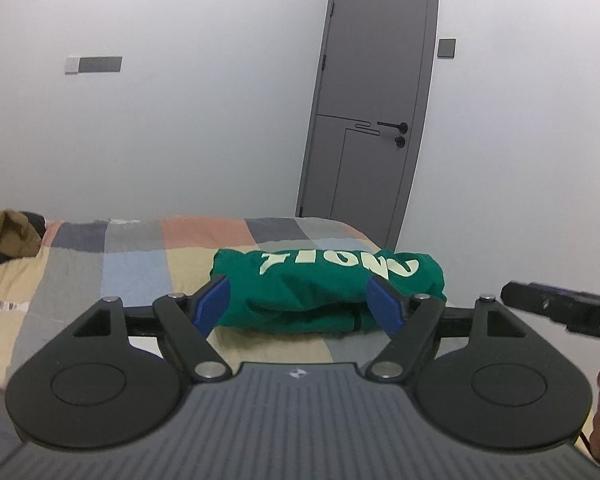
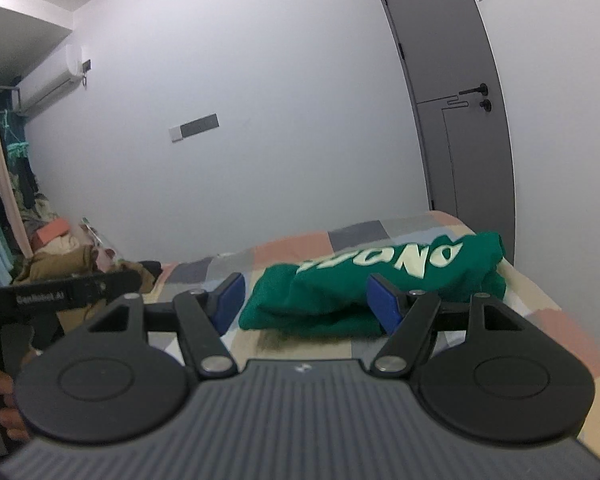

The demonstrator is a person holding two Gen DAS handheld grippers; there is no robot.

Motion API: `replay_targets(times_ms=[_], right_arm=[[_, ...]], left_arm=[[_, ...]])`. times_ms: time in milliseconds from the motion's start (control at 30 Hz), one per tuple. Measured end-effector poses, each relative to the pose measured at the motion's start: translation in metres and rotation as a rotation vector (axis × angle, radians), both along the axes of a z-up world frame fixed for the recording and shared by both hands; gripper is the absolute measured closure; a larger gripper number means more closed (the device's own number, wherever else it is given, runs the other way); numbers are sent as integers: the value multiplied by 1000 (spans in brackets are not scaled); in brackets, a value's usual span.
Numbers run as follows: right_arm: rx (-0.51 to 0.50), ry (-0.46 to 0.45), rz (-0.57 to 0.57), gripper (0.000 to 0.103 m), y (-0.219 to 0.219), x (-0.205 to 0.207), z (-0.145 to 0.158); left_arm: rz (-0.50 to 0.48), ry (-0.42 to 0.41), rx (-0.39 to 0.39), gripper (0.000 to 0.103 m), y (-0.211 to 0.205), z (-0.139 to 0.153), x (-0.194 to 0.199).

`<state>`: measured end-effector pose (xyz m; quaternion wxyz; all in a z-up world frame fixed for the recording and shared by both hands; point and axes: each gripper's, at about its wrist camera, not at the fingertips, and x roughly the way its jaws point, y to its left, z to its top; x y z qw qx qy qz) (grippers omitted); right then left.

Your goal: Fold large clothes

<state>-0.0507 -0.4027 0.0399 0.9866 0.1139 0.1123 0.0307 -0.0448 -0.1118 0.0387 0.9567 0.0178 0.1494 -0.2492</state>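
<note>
Facing a folded green shirt [image 1: 328,292] on the patchwork bedspread [image 1: 132,268], we held our left gripper [image 1: 300,304] and right gripper [image 2: 306,302] spread, gripping nothing.

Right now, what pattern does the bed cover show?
Patchwork blocks of peach, grey, beige and pale blue on the bed cover; clearest in the left wrist view.

The brown garment [image 1: 4,256] (bed's far corner) runs off the left edge.
</note>
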Motion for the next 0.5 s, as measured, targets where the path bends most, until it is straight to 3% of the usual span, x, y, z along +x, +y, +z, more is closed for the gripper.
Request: replay_targets(times_ms=[300, 500], right_arm=[[-63, 63, -47, 33, 17, -10, -25], [-56, 105, -72, 32, 17, -6, -35]], left_arm=[[-3, 8, 21, 19, -1, -24, 1], [-14, 32, 54, 2, -6, -34, 8]])
